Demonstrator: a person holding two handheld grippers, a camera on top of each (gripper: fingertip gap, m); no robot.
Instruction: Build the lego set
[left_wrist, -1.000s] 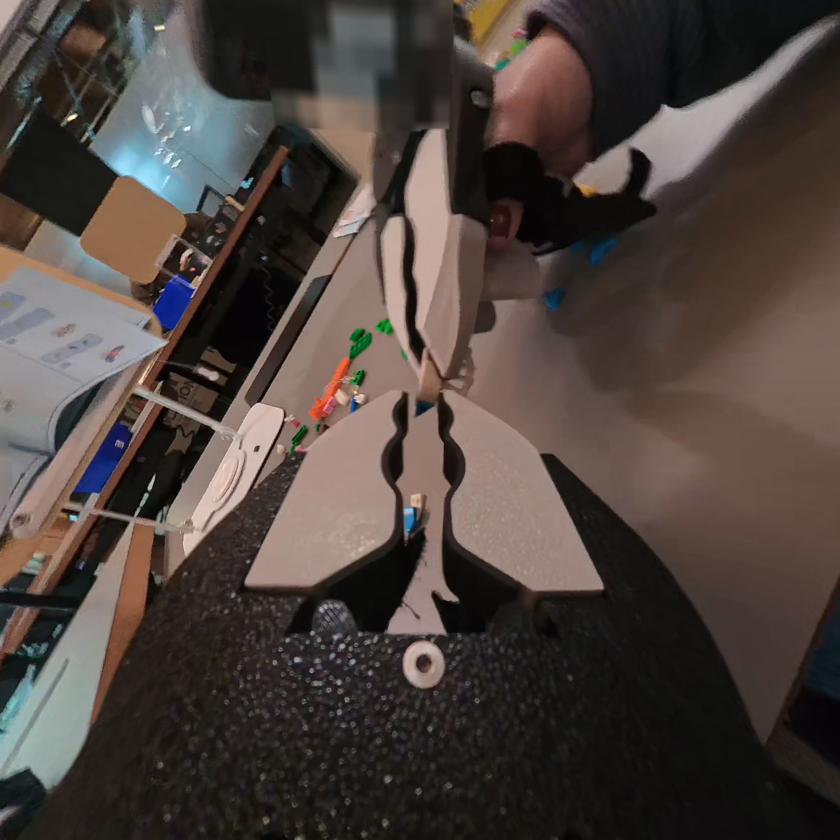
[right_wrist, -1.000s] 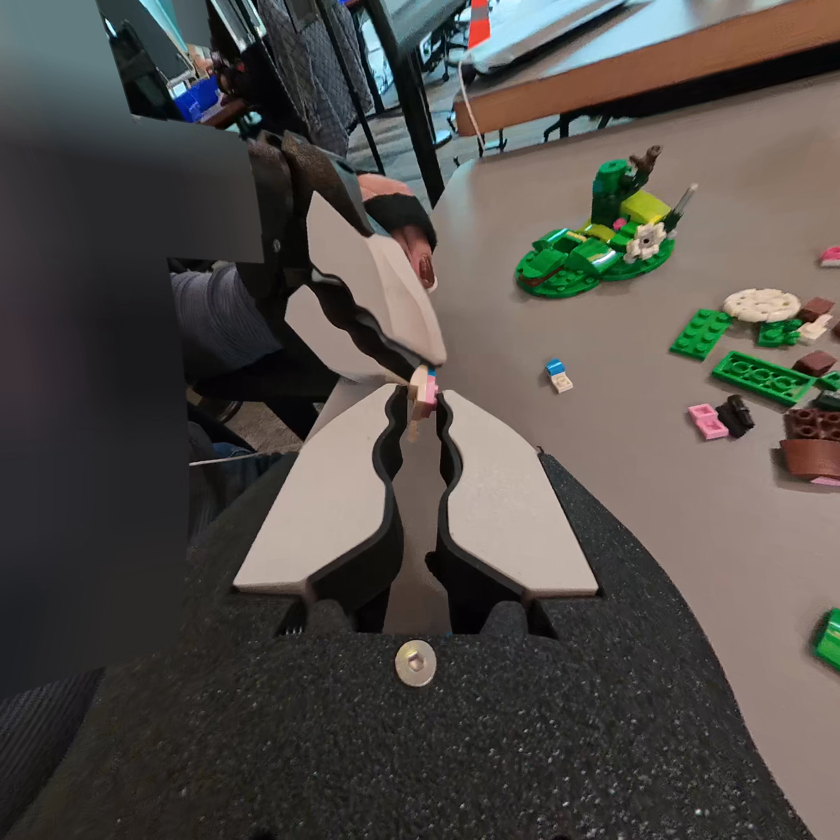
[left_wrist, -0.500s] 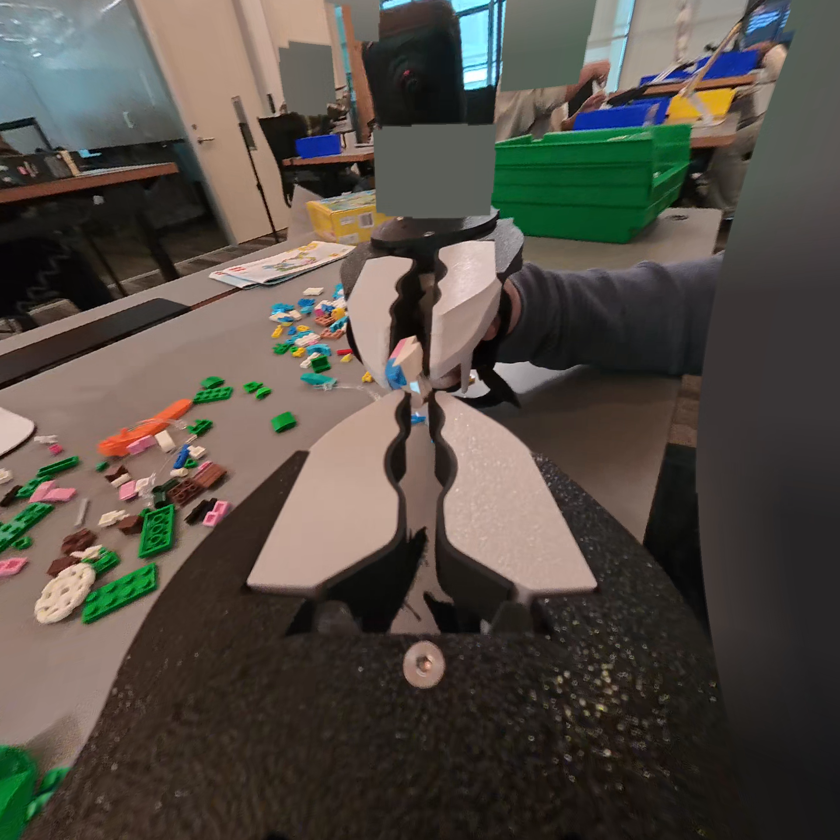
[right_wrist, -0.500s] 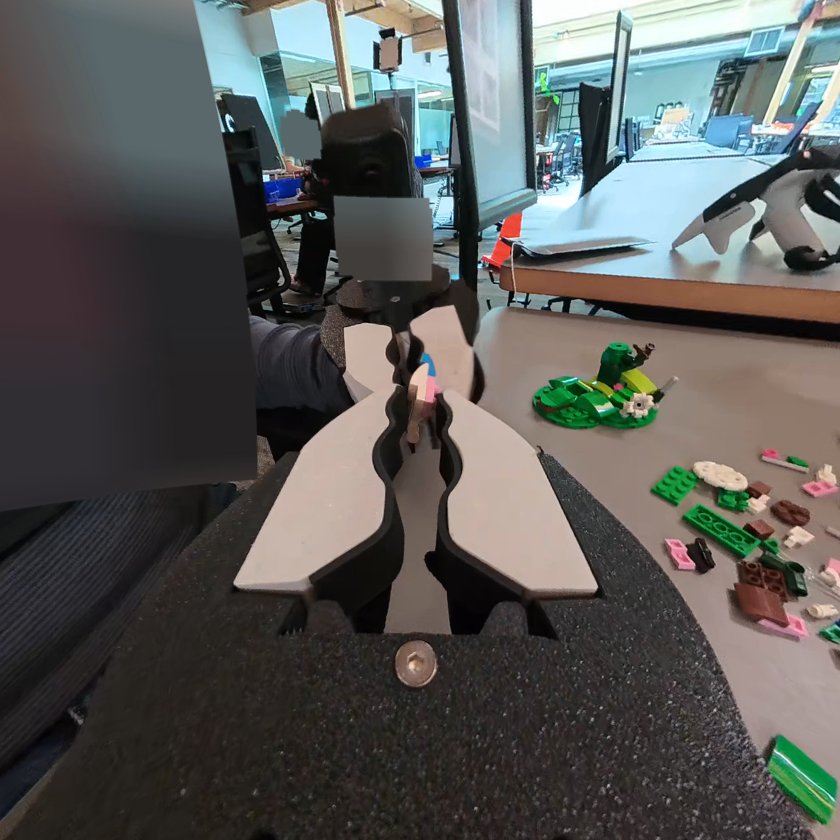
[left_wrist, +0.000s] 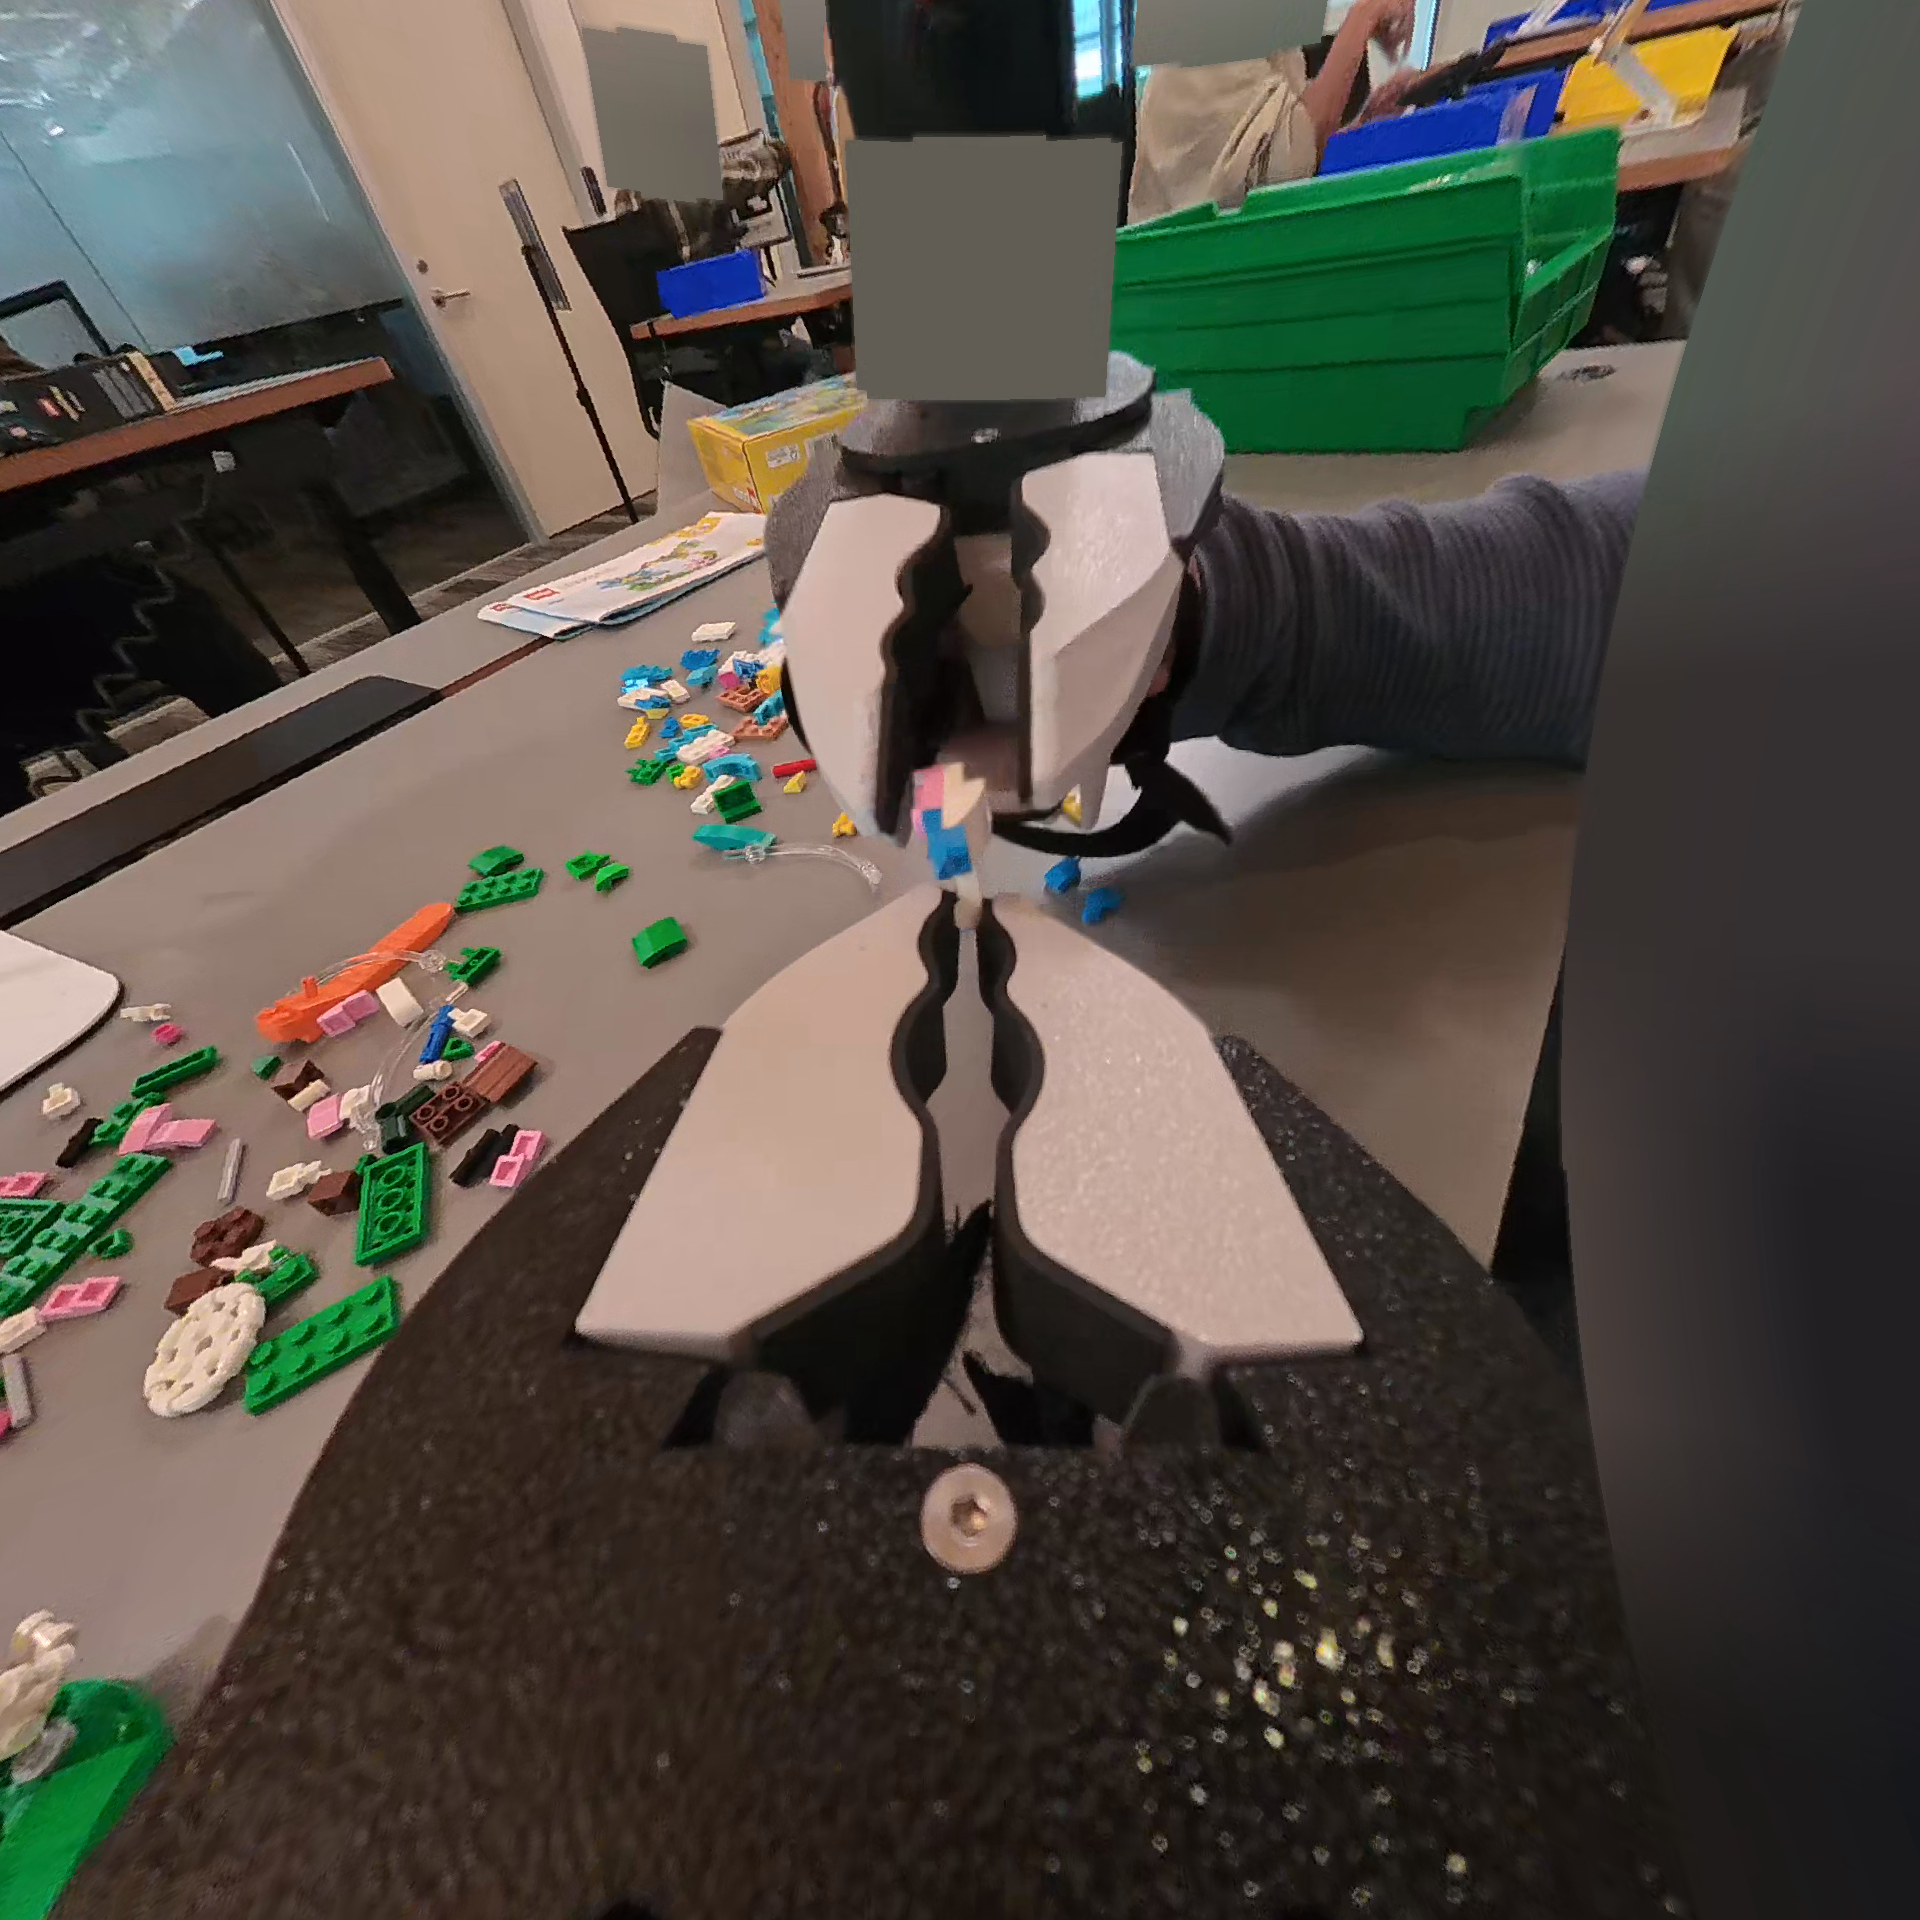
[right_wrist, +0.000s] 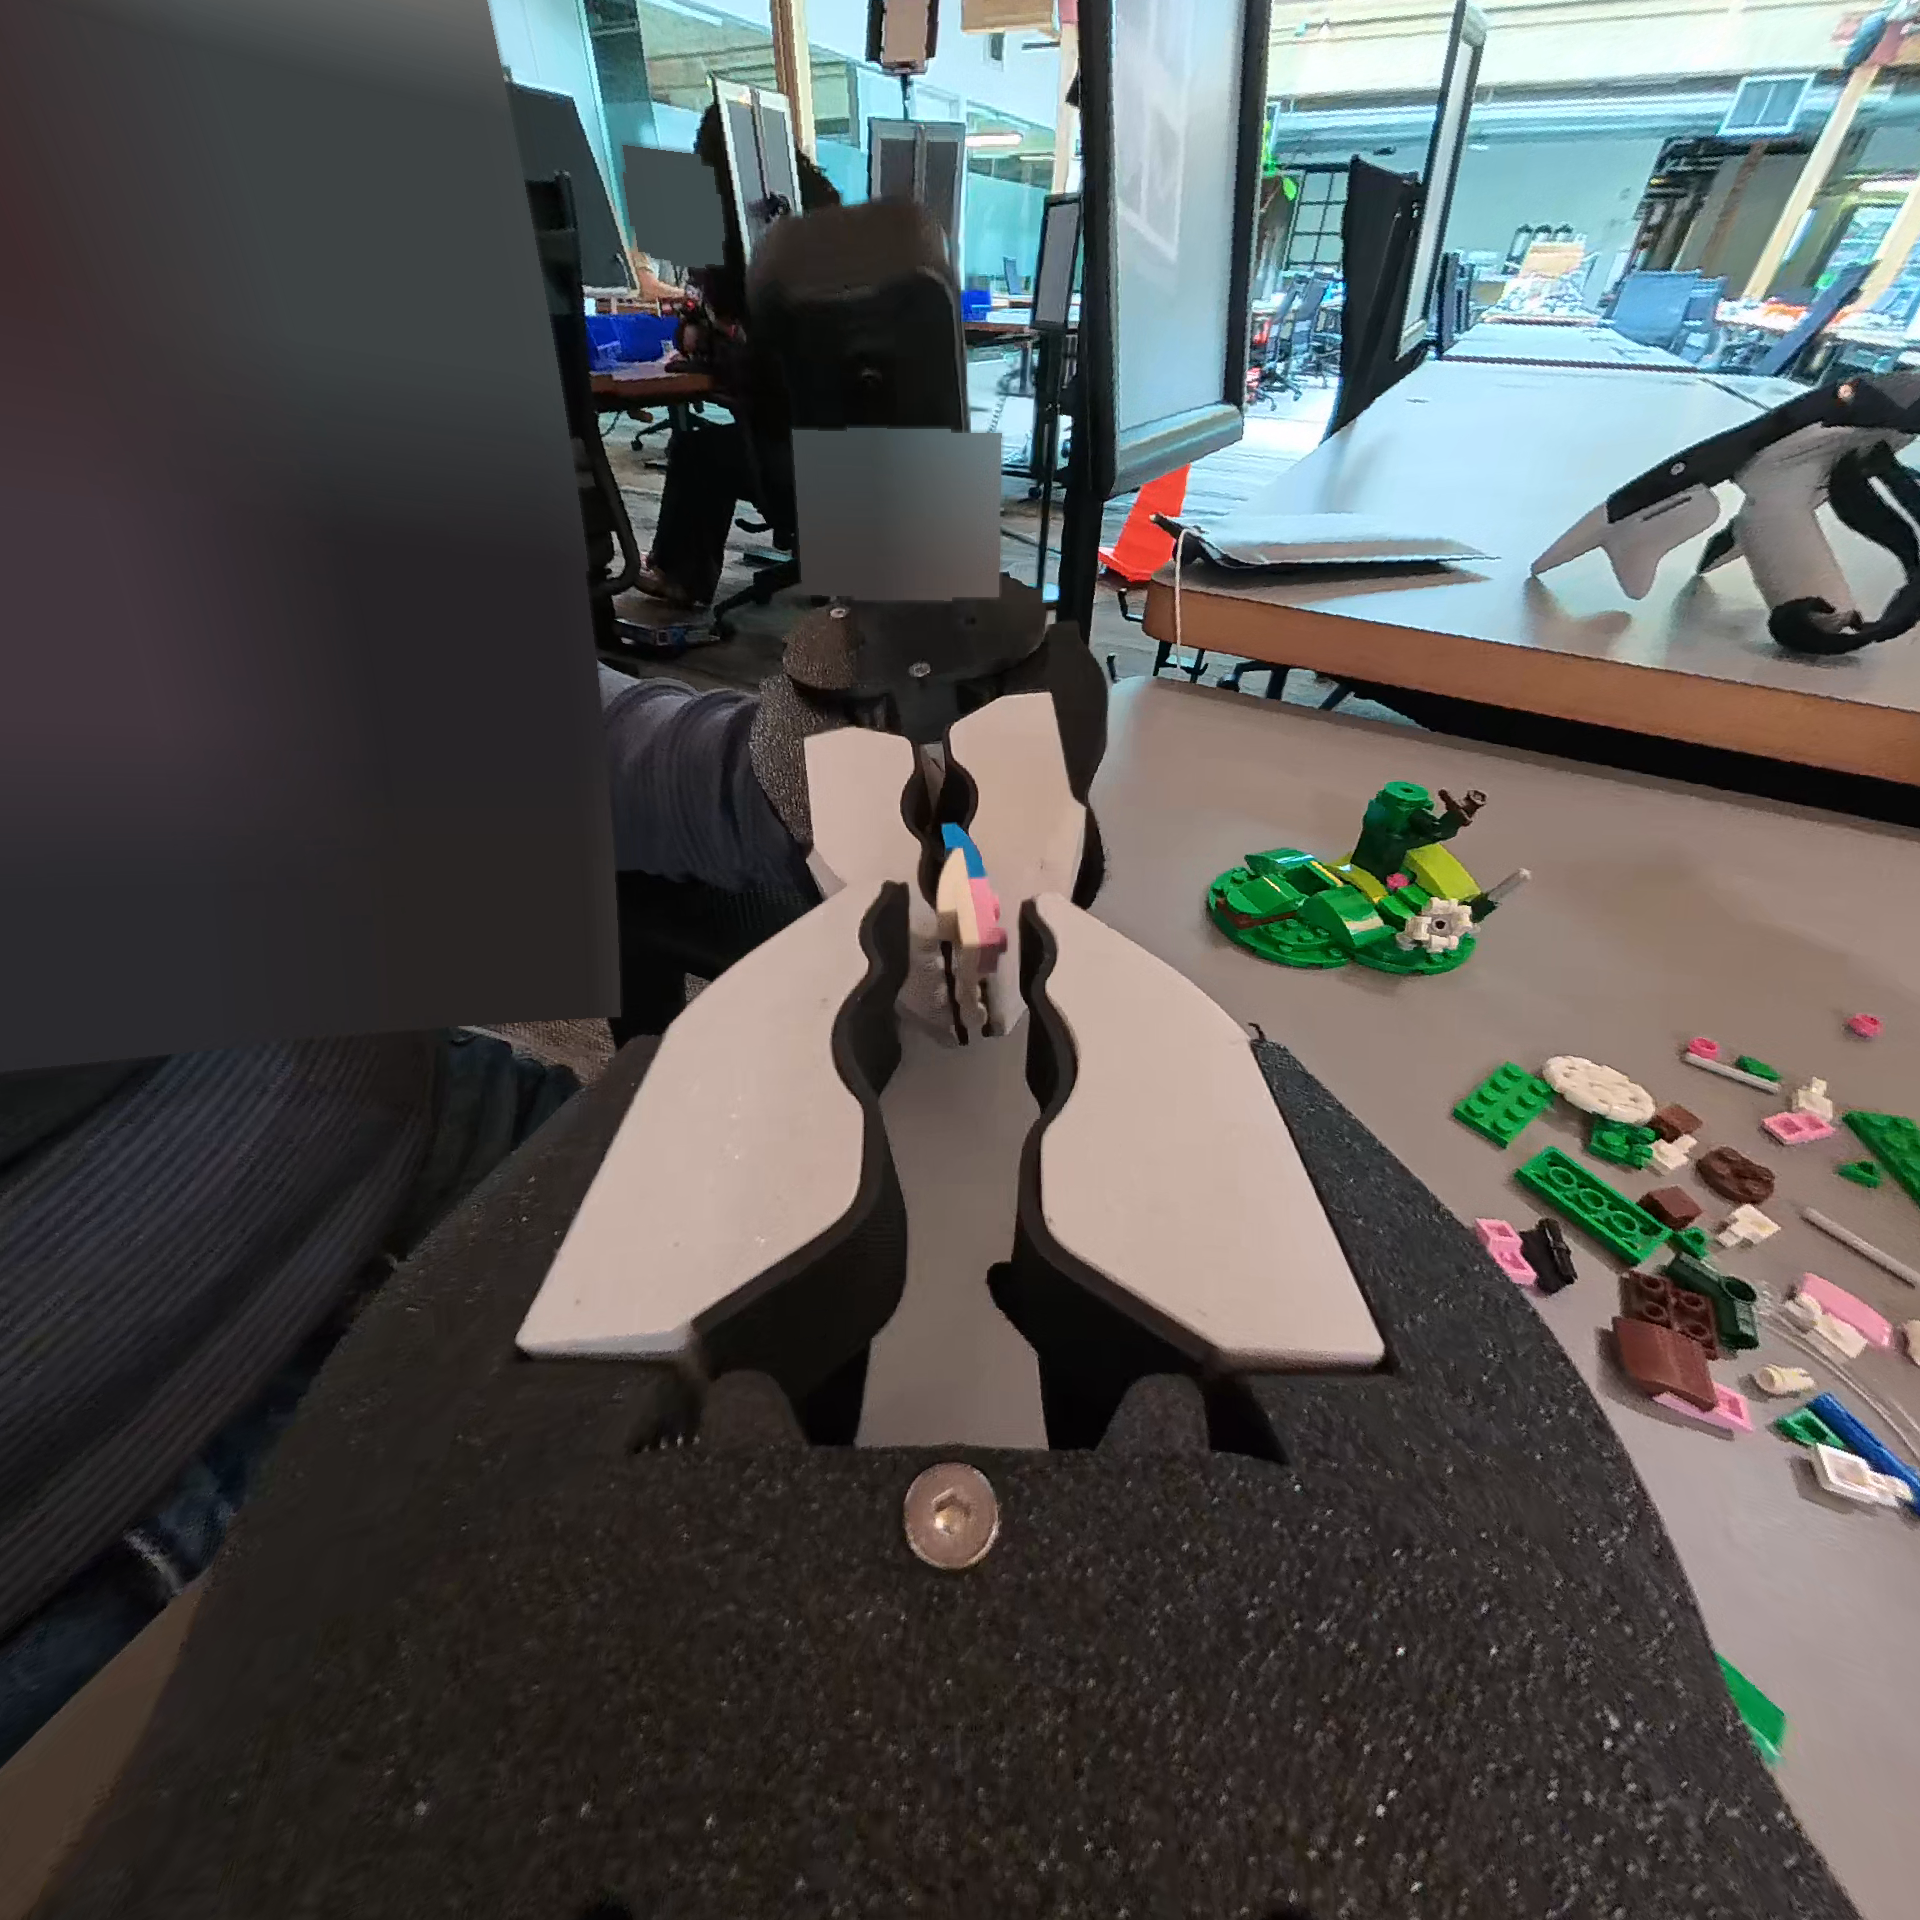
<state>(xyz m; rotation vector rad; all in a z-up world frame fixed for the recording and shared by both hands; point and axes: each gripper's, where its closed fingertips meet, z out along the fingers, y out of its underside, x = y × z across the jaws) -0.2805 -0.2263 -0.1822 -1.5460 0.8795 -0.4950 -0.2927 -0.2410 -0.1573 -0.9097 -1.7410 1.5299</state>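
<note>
Both pairs of jaws meet nose to nose above the grey table (left_wrist: 1195, 997), and between them hangs a small sub-assembly of cream, pink and blue bricks (left_wrist: 948, 831). From the left wrist view the left gripper (left_wrist: 966, 920) has its jaws nearly pressed together, pinching the cream lower tip of that cluster. The right gripper (right_wrist: 956, 940), in its own view, stands wider, its jaws on either flank of the cream-and-pink end (right_wrist: 971, 935); whether both pads truly bear on the brick I cannot tell, though it looks held. The cluster is light and rigid, hard glossy plastic, so I judge it will slip or twist in the pads if squeezed off-centre, and its stud joints may pop apart if the two grippers pull or bend against each other. The flat side faces of the plates seem the best place to hold, low on the thicker cream part, not the thin blue tip. Loose parts lie scattered on the table well apart from the grippers: green plates (left_wrist: 390, 1205), a white round plate (left_wrist: 203, 1349), an orange piece (left_wrist: 353, 975) and pink tiles (right_wrist: 1507, 1245). A part-built green lily-pad model (right_wrist: 1340, 914) sits farther off to the right, with an instruction booklet (left_wrist: 623, 582) and a yellow box (left_wrist: 769, 442) behind.
</note>
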